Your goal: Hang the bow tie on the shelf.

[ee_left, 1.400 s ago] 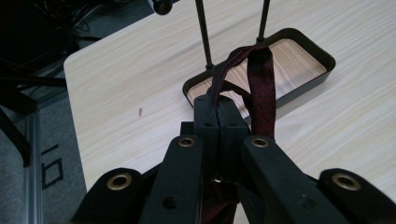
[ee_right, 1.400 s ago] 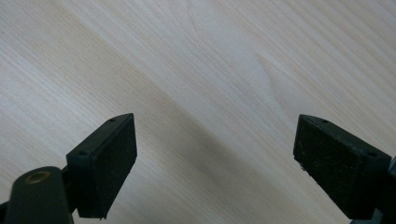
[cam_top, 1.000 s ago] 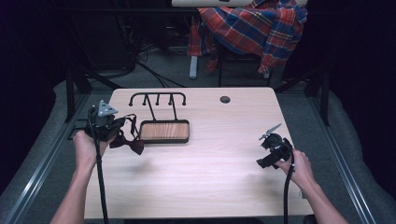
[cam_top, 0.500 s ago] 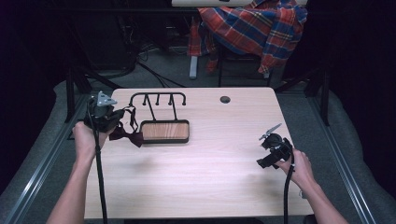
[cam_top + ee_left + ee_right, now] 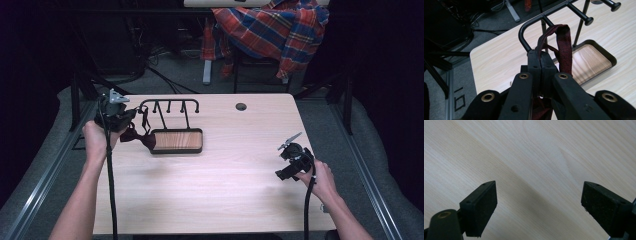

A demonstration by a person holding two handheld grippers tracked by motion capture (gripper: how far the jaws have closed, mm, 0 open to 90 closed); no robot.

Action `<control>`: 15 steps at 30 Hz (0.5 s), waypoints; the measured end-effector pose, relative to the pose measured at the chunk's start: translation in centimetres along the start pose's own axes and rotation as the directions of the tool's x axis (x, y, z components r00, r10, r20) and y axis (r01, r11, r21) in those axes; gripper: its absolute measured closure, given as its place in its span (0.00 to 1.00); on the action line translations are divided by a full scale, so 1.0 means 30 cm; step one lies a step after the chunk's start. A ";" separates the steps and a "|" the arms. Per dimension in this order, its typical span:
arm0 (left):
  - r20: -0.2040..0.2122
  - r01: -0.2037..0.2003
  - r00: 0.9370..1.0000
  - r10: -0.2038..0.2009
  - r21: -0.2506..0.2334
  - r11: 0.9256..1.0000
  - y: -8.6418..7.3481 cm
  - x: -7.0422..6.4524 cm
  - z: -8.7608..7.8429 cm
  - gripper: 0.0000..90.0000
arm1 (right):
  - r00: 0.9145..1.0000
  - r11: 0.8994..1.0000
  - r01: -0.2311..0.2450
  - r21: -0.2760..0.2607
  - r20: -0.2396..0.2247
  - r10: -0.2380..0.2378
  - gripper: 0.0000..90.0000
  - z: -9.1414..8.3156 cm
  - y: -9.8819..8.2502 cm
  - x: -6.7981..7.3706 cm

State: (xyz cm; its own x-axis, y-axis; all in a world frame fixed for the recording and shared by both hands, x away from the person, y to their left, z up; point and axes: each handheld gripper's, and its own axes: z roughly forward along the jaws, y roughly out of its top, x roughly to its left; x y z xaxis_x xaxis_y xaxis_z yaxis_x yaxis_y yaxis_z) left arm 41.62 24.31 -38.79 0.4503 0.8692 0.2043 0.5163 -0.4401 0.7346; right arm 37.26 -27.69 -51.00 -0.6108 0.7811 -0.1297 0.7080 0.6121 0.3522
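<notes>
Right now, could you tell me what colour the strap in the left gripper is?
Dark red strap, clearest in the left gripper view.

Light wood table point(image 5: 210, 185); black hook rack w/ wood tray base point(image 5: 177, 140) stands on it.

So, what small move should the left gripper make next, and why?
Probably lift the strap loop over the nearest peg of the rack. The left gripper is shut on the dark red bow tie, and the loop hangs just beside that peg.
</notes>
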 end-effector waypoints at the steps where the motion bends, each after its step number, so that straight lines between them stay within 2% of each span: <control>1: 0.000 0.000 1.000 0.000 0.000 1.000 0.000 0.000 0.000 0.99 | 1.000 1.000 0.000 0.000 0.000 0.000 0.15 0.000 0.000 0.000; 3: -0.008 -0.009 1.000 0.009 0.006 1.000 0.012 0.002 0.008 0.99 | 1.000 1.000 0.013 0.016 -0.003 -0.012 0.15 -0.003 0.002 -0.004; 4: -0.008 -0.009 1.000 0.009 0.006 1.000 0.012 0.002 0.008 0.99 | 1.000 1.000 -0.003 -0.003 -0.005 0.003 0.15 0.002 0.000 -0.001; 6: -0.011 -0.010 1.000 0.010 0.015 1.000 0.020 0.005 0.015 0.99 | 1.000 1.000 -0.007 -0.006 -0.001 0.007 0.15 0.003 -0.001 0.001; 8: -0.015 -0.011 1.000 0.011 0.024 1.000 0.029 0.013 0.025 0.99 | 1.000 1.000 0.016 0.025 -0.001 -0.016 0.15 0.000 0.003 -0.005; 15: -0.016 -0.005 1.000 0.006 0.048 0.999 0.045 0.030 0.056 0.99 | 1.000 1.000 0.014 0.021 0.000 -0.014 0.15 0.000 0.002 -0.003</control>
State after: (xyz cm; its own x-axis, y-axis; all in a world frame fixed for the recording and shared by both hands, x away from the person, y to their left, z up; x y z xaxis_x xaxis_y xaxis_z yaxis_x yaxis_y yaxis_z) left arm 43.95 24.11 -38.71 0.4413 0.8703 0.2188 0.5484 -0.4545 0.7019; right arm 37.37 -27.72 -50.96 -0.6209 0.7722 -0.1349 0.7063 0.6257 0.3311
